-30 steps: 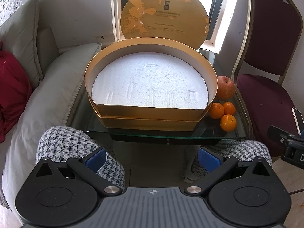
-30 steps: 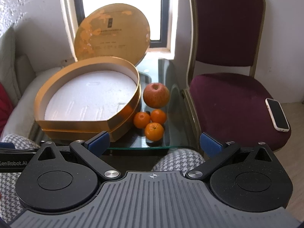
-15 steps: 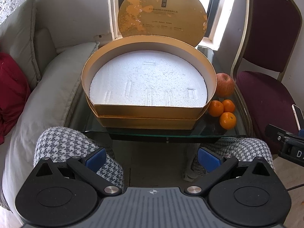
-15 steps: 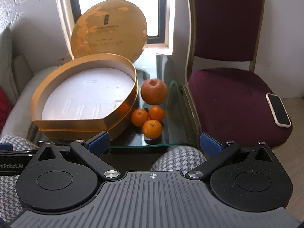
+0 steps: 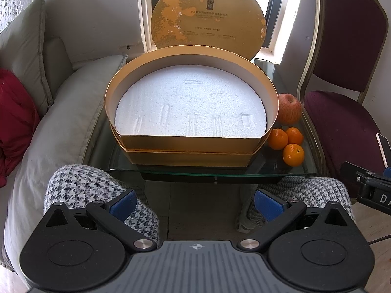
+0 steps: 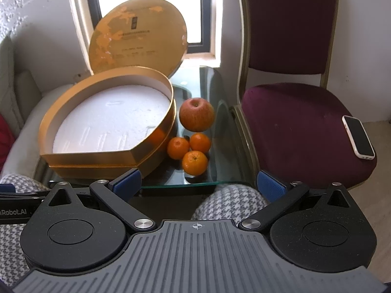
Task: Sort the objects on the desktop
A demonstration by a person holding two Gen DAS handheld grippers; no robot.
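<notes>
A gold round box (image 5: 190, 144) (image 6: 97, 156) with a white foam insert stands on a glass table (image 5: 220, 172) (image 6: 220, 131), its lid (image 5: 207, 17) (image 6: 136, 36) propped upright behind. To the box's right lie a red apple (image 5: 289, 108) (image 6: 196, 114) and three oranges (image 5: 286, 144) (image 6: 189, 149). My left gripper (image 5: 195, 204) is open, held low in front of the table above a person's knees. My right gripper (image 6: 198, 183) is open too, short of the table's near edge, nearly in line with the oranges. Both hold nothing.
A maroon chair (image 6: 305, 122) (image 5: 347, 122) stands right of the table with a phone (image 6: 358, 136) on its seat. A grey sofa with cushions (image 5: 61, 112) and a red cloth (image 5: 14, 119) lies to the left. The person's houndstooth-clad knees (image 5: 97, 190) (image 6: 232, 200) sit below the table edge.
Both wrist views have shifted slightly, with the box and fruit sliding a little in frame. Both grippers stay open and nothing on the table has moved.
</notes>
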